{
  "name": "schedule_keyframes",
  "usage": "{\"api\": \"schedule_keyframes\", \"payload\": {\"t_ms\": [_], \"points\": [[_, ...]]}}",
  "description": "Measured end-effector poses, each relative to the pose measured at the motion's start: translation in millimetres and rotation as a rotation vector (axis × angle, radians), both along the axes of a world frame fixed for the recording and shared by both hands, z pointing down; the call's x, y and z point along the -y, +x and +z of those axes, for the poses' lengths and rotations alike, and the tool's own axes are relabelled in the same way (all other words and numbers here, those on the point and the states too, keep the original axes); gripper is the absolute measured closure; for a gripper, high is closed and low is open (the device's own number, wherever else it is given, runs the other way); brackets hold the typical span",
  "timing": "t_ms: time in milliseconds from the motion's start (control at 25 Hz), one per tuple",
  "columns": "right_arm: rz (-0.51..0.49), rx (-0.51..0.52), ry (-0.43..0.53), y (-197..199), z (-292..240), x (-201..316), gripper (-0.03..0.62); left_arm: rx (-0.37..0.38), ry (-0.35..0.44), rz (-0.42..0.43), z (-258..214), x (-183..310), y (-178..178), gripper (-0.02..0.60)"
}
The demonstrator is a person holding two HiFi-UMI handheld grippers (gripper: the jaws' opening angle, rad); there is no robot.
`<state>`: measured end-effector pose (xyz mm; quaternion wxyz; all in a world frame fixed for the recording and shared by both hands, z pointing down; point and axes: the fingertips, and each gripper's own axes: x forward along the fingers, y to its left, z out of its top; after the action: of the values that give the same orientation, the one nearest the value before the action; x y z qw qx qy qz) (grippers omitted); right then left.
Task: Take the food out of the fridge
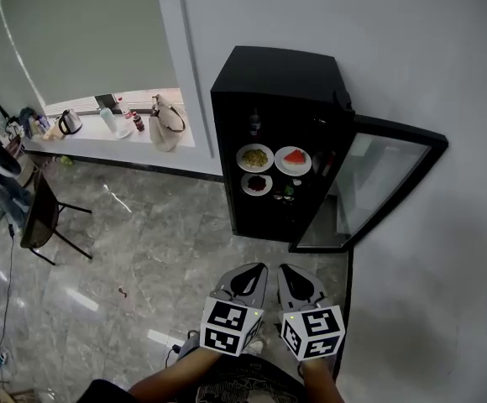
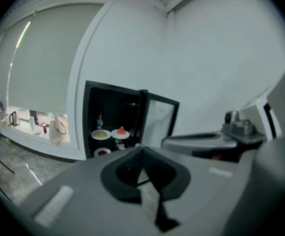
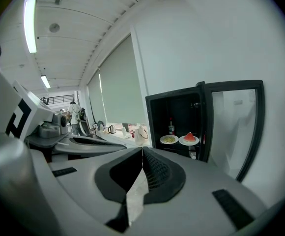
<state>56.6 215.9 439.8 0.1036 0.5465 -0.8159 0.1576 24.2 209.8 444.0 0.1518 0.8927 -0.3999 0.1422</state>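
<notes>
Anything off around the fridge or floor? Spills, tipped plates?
Nothing much. The fridge door stands open; the three plates inside sit level, nothing spilled. Only oddity: a small reddish speck on the floor, too small to identify.

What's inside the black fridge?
Inside the black glass-door fridge: a white plate of yellow food, a white plate with a red wedge, a lower white plate of dark food, a small bottle above. Lower shelves are too dark to read.
</notes>
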Motion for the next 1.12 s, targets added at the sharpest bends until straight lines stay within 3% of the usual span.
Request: {"api": "schedule_keyframes", "payload": {"t_ms": [520,1120], "points": [[0.027,0.023,-0.025,9,18,75,0.592,-0.021,-0.016,0.032,12,76,15,0.597],[0.203,0.186,-0.080,27,48,213,0.592,-0.026,-0.044,0.181,30,215,29,0.597]]}}
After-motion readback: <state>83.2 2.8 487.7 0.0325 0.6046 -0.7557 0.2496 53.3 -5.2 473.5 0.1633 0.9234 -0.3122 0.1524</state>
